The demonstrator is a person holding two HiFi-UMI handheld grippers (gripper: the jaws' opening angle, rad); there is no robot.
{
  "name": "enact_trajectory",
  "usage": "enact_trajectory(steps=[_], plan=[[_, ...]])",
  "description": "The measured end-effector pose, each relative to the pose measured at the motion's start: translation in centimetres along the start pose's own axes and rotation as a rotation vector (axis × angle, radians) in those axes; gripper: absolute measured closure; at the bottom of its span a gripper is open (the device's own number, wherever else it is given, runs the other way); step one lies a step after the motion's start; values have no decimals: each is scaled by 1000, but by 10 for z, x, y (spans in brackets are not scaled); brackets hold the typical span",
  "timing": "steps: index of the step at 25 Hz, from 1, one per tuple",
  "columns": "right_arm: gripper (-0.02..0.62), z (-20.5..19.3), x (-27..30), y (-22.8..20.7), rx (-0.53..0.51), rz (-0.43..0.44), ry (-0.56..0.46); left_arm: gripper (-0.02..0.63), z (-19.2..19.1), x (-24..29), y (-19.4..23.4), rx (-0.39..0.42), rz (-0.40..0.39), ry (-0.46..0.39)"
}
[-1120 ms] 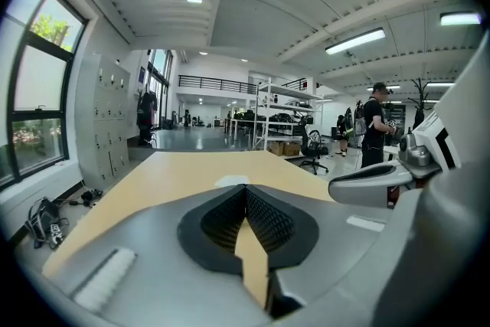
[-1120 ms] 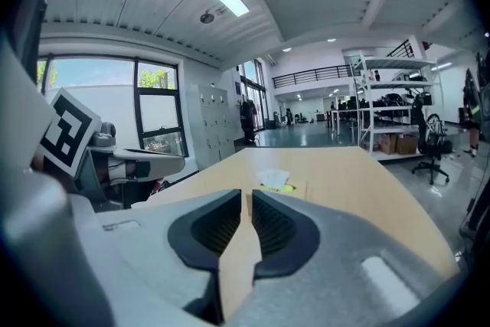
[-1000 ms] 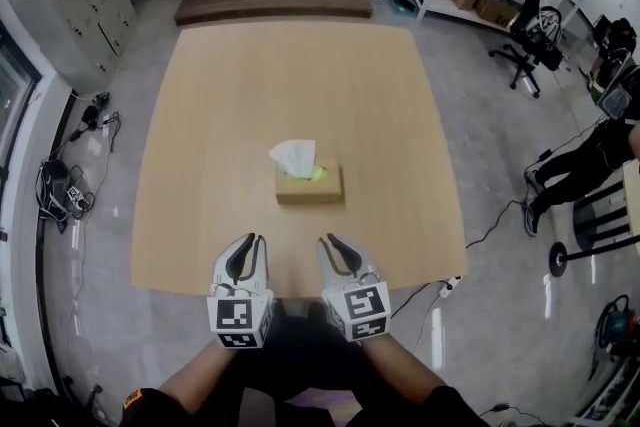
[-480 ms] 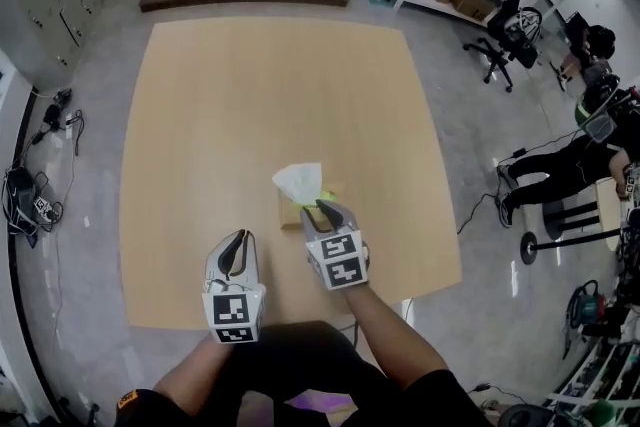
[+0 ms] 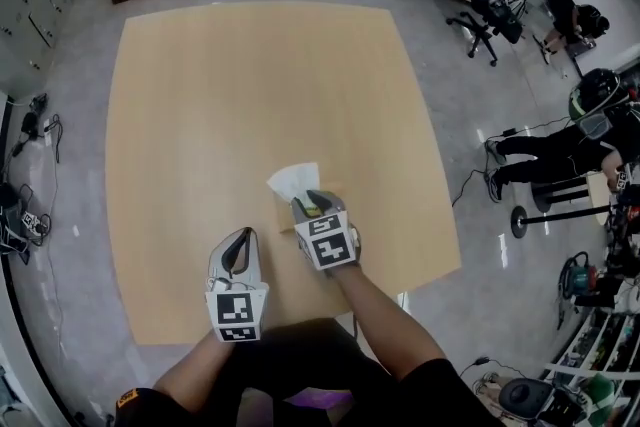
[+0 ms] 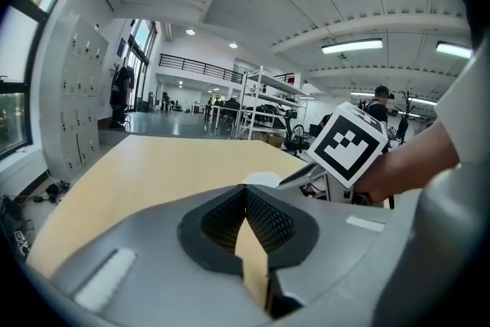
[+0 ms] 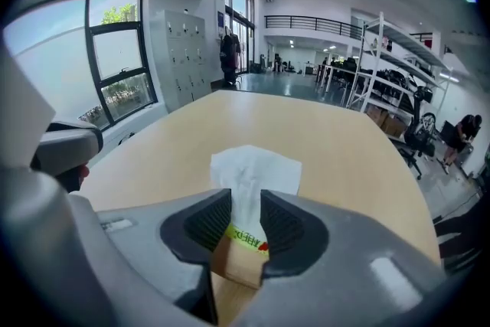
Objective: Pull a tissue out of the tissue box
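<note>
Head view: the right gripper (image 5: 304,202) is over the tissue box (image 5: 284,218), with the tissue (image 5: 293,180) at its 11 o'clock. Left gripper view: the left gripper (image 6: 246,191) has its tips together and is empty. Right gripper view: the jaws are slightly apart, straddling the tissue's base.

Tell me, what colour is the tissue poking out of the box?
White. The tissue shows best in the right gripper view.

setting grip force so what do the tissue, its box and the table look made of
Tissue: thin white paper, matte, softly creased. Tissue box: likely brown cardboard, matte, with a yellow-green printed strip on top. Table: pale wood-look top, smooth, faint grain; solid wood or laminate, cannot tell.
</note>
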State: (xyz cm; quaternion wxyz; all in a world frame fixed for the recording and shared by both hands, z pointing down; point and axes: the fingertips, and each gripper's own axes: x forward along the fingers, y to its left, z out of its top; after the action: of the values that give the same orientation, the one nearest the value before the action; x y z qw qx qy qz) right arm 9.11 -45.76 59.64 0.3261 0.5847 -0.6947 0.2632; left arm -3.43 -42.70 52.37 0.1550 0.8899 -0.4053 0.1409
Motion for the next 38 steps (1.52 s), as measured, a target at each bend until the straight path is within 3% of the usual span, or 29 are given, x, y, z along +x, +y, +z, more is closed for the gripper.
enact_trajectory(steps=[3, 6, 10, 17, 21, 31, 38], plan=[[494, 1, 5, 3, 8, 2, 34, 588, 0, 4, 2, 2, -9, 3], [589, 0, 6, -1, -13, -25, 23, 588, 0, 7, 5, 9, -10, 2], [595, 4, -2, -11, 36, -45, -20, 588, 1, 9, 2, 17, -18, 1], [597, 43, -63, -52, 186, -97, -287, 588, 4, 8, -19, 26, -40, -11], [597, 50, -106, -61, 201, -107, -428, 588, 8, 3, -32, 25, -44, -23], [597, -16, -174, -24, 171, -79, -517, 588, 6, -38, -78, 2, -31, -40], [597, -77, -215, -3, 157, -33, -538, 588, -29, -79, -125, -2, 5, -10]])
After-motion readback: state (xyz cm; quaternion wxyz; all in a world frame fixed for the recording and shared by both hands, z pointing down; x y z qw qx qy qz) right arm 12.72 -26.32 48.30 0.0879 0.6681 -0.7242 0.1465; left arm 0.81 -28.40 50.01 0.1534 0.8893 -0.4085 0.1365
